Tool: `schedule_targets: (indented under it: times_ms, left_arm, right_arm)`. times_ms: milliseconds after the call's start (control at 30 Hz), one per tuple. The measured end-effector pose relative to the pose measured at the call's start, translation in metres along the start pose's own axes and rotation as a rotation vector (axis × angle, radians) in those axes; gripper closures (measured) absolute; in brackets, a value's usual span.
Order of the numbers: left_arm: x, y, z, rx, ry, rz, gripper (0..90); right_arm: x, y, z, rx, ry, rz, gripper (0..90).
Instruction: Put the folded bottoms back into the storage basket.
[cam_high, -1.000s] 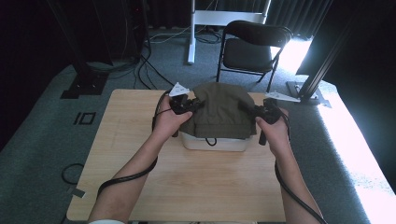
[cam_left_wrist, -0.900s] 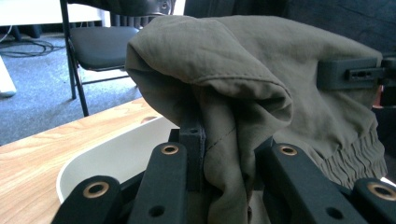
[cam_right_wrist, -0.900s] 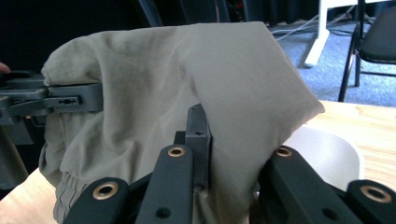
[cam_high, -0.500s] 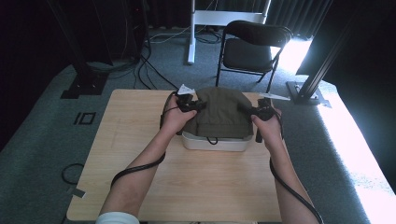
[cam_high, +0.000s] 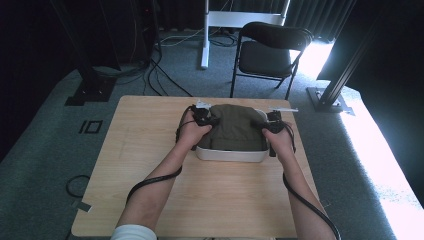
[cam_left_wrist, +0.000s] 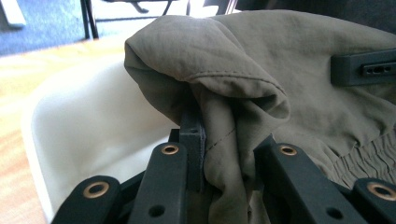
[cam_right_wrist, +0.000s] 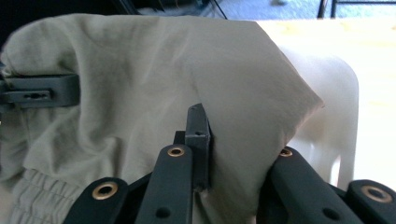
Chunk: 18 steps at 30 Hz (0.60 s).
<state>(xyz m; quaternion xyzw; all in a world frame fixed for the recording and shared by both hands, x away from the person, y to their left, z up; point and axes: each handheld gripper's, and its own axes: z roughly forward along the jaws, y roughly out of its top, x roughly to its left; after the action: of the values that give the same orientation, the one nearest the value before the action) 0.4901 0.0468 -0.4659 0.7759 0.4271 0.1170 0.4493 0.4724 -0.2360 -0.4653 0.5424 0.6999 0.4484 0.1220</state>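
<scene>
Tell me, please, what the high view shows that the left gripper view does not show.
High view: the whole wooden table, both forearms, a folding chair behind.

Left gripper view: the left gripper shut on a fold of the olive garment, with stitching and gathered waistband.

Both: the garment over the white tub, and the right gripper at its far side.

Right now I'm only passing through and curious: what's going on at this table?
A person is handling an olive-green garment with a hand-held tool in each hand. The left tool and the right tool each pinch a fold of the cloth, at opposite sides of it. The garment sits bunched over a white tub on the wooden table, covering most of its opening.
</scene>
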Motion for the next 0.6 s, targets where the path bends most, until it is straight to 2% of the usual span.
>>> schedule_targets:
  times_ms: [67, 167, 333, 367, 400, 600]
  left_arm:
    - [0.001, -0.002, 0.003, 0.026, 0.004, 0.005, 77.5]
    - [0.002, -0.002, 0.006, 0.051, 0.021, 0.02, 77.5]
    - [0.003, -0.003, 0.011, 0.107, 0.085, 0.046, 77.3]
    - [0.003, -0.003, 0.011, 0.107, 0.085, 0.046, 77.3]
    - [0.001, -0.003, 0.012, 0.13, 0.108, 0.061, 77.3]
    - [-0.002, -0.002, 0.018, 0.199, 0.146, 0.122, 76.7]
  right_arm:
    - [0.0, -0.001, 0.004, 0.022, -0.026, -0.007, 78.7]
    - [0.001, -0.002, 0.009, 0.04, -0.036, -0.006, 78.7]
    - [0.004, -0.003, 0.018, 0.07, -0.061, -0.006, 78.6]
    - [0.004, -0.003, 0.018, 0.07, -0.061, -0.006, 78.6]
    - [0.004, -0.003, 0.019, 0.083, -0.072, -0.007, 78.6]
    - [0.007, -0.002, 0.025, 0.143, -0.133, 0.003, 78.3]
